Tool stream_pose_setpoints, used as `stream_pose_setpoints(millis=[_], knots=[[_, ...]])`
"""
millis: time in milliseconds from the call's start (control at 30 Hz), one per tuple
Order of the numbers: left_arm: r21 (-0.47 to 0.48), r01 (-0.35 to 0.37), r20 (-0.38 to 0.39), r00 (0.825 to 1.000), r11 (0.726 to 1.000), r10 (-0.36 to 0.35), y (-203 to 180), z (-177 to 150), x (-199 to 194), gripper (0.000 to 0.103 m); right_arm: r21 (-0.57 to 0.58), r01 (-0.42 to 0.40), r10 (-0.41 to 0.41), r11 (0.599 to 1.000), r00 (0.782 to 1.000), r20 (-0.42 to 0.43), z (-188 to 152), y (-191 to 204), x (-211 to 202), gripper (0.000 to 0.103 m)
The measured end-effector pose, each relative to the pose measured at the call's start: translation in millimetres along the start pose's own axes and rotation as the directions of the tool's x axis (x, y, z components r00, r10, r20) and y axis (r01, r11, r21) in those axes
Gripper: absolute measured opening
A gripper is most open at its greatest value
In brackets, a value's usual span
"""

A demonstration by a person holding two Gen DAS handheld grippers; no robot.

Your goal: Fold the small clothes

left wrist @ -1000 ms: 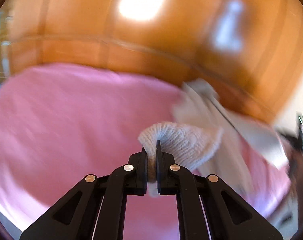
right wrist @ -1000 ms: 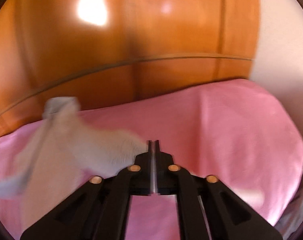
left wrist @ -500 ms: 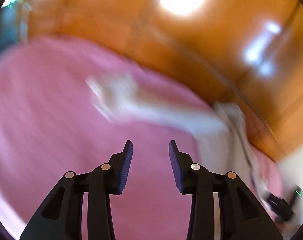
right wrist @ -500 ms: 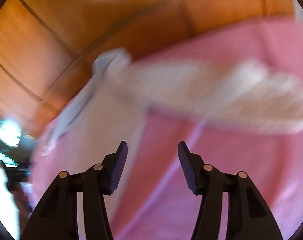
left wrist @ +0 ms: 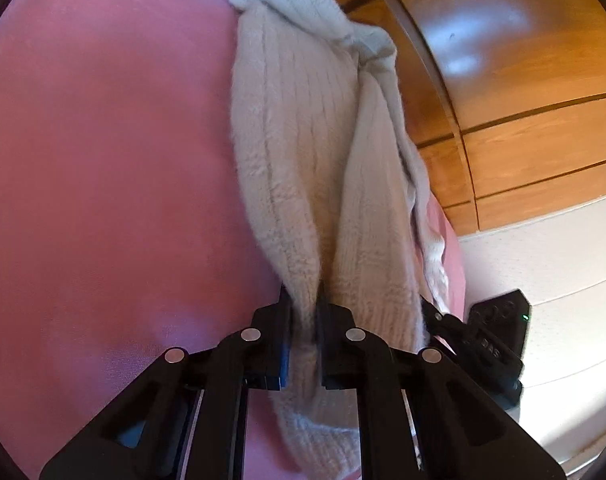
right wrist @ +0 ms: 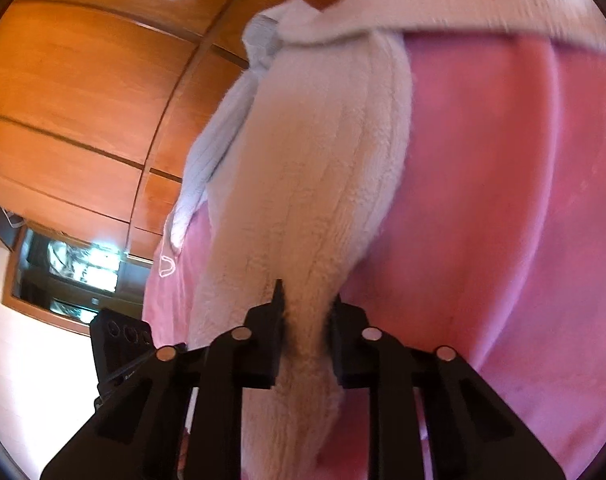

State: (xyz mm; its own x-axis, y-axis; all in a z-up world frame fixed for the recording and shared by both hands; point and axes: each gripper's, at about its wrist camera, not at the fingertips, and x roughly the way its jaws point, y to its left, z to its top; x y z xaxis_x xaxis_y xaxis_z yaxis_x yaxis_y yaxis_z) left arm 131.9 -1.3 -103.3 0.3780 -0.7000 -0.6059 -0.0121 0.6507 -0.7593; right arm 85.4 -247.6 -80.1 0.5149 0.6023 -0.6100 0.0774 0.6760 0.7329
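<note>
Cream ribbed knit garment (left wrist: 303, 168) pinched in both grippers, left gripper (left wrist: 303, 312) and right gripper (right wrist: 305, 316).

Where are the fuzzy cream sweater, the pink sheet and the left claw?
cream knit sweater (left wrist: 287, 152), left wrist view, ribbed body.
pink sheet (left wrist: 111, 168), left wrist view, bare stretch.
left claw (left wrist: 303, 312), left wrist view, between fingertips.

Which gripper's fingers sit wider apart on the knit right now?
The right gripper: a thick bunch of the cream knit fills its jaws. The left gripper pinches only a thin fold, fingers nearly together.
</note>
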Motion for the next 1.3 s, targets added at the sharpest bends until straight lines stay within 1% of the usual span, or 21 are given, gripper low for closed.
stream_pose_setpoints(millis=[33,133,267,333,433,500,533,633,667,733,767,800,833,867,933,1033,1067,1133,1200,1233,1300], knots=[[0.017,0.01,0.023,1.0,1.0,-0.01,-4.9,0.3,-11.3,0.008,-0.018,0.004,-0.004,1.0,1.0,0.013,4.4,6.1,-6.8,0.011],[0.065,0.023,0.069,0.997,0.998,-0.028,-12.8,16.6,-47.9,0.007,-0.114,0.028,-0.02,0.993,0.998,0.067,8.3,28.8,-40.4,0.01],[0.161,0.01,0.156,0.987,0.987,-0.036,-33.1,17.5,-124.2,0.006,-0.243,0.056,-0.022,0.968,0.989,0.143,6.3,65.4,-91.8,0.01],[0.167,0.02,0.179,0.983,0.986,-0.051,-36.9,13.2,-167.7,0.006,-0.288,0.061,-0.013,0.956,0.986,0.166,-1.6,79.0,-119.5,0.009],[0.181,0.001,0.193,0.981,0.983,-0.036,-42.1,2.4,-215.3,0.006,-0.333,0.078,-0.018,0.94,0.984,0.179,-13.0,91.6,-145.9,0.009],[0.176,-0.004,0.184,0.983,0.984,-0.029,-43.3,-5.0,-236.6,0.006,-0.324,0.069,-0.01,0.944,0.983,0.181,-28.0,84.9,-166.3,0.009],[0.174,-0.012,0.179,0.984,0.985,-0.02,-42.8,-10.0,-241.9,0.006,-0.314,0.077,-0.021,0.946,0.984,0.178,-37.1,77.7,-174.1,0.009],[0.145,-0.1,0.131,0.988,0.984,0.081,-16.6,-34.7,-246.3,0.007,-0.254,0.118,-0.088,0.96,0.988,0.128,-52.9,52.7,-167.7,0.009],[0.112,-0.106,0.09,0.991,0.988,0.097,0.7,-41.6,-237.8,0.008,-0.22,0.134,-0.116,0.966,0.989,0.094,-59.8,35.6,-159.1,0.009],[0.029,-0.125,0.08,0.989,0.992,0.123,30.5,-51.0,-229.0,0.012,-0.18,0.164,-0.16,0.97,0.986,0.04,-73.6,13.5,-146.1,0.01],[0.006,-0.144,0.101,0.985,0.99,0.143,47.5,-56.3,-224.9,0.028,-0.155,0.173,-0.174,0.973,0.985,0.002,-81.2,1.1,-136.3,0.01],[-0.017,-0.163,0.121,0.979,0.987,0.164,60.2,-60.8,-223.2,0.036,-0.133,0.192,-0.195,0.972,0.981,-0.015,-86.1,-8.6,-129.5,0.015],[-0.053,-0.186,0.14,0.971,0.981,0.192,71.0,-64.5,-221.1,0.051,-0.122,0.223,-0.227,0.967,0.974,-0.022,-88.8,-16.1,-123.4,0.021],[-0.096,-0.171,0.157,0.97,0.981,0.185,84.4,-69.9,-217.8,0.055,-0.121,0.272,-0.275,0.955,0.961,-0.016,-90.5,-23.0,-118.2,0.025],[-0.12,-0.13,0.144,0.979,0.984,0.147,95.8,-77.1,-209.4,0.055,-0.099,0.321,-0.322,0.942,0.947,0.008,-87.6,-32.3,-114.3,0.052],[-0.053,-0.17,0.124,0.977,0.984,0.176,89.5,-85.2,-194.9,0.055,-0.065,0.353,-0.35,0.934,0.935,0.051,-77.8,-39.6,-110.4,0.052],[-0.032,-0.183,0.116,0.976,0.983,0.185,85.2,-84.7,-190.3,0.055,-0.074,0.384,-0.378,0.921,0.922,0.078,-76.5,-33.3,-109.7,0.053],[-0.016,-0.214,0.151,0.965,0.977,0.214,79.9,-76.3,-186.5,0.055,-0.123,0.446,-0.429,0.887,0.892,0.145,-70.7,-13.5,-102.5,0.06],[-0.011,-0.268,0.201,0.943,0.963,0.265,81.3,-58.8,-188.9,0.055,-0.162,0.443,-0.414,0.882,0.892,0.183,-71.8,-2.6,-96.1,0.065],[-0.024,-0.307,0.221,0.927,0.951,0.304,84.0,-50.1,-189.5,0.055,-0.194,0.415,-0.381,0.889,0.905,0.188,-69.3,11.3,-86.5,0.068],[-0.049,-0.427,0.279,0.862,0.903,0.423,88.7,-26.3,-196.1,0.055,-0.253,0.386,-0.346,0.887,0.919,0.187,-70.3,30.7,-70.4,0.071]])
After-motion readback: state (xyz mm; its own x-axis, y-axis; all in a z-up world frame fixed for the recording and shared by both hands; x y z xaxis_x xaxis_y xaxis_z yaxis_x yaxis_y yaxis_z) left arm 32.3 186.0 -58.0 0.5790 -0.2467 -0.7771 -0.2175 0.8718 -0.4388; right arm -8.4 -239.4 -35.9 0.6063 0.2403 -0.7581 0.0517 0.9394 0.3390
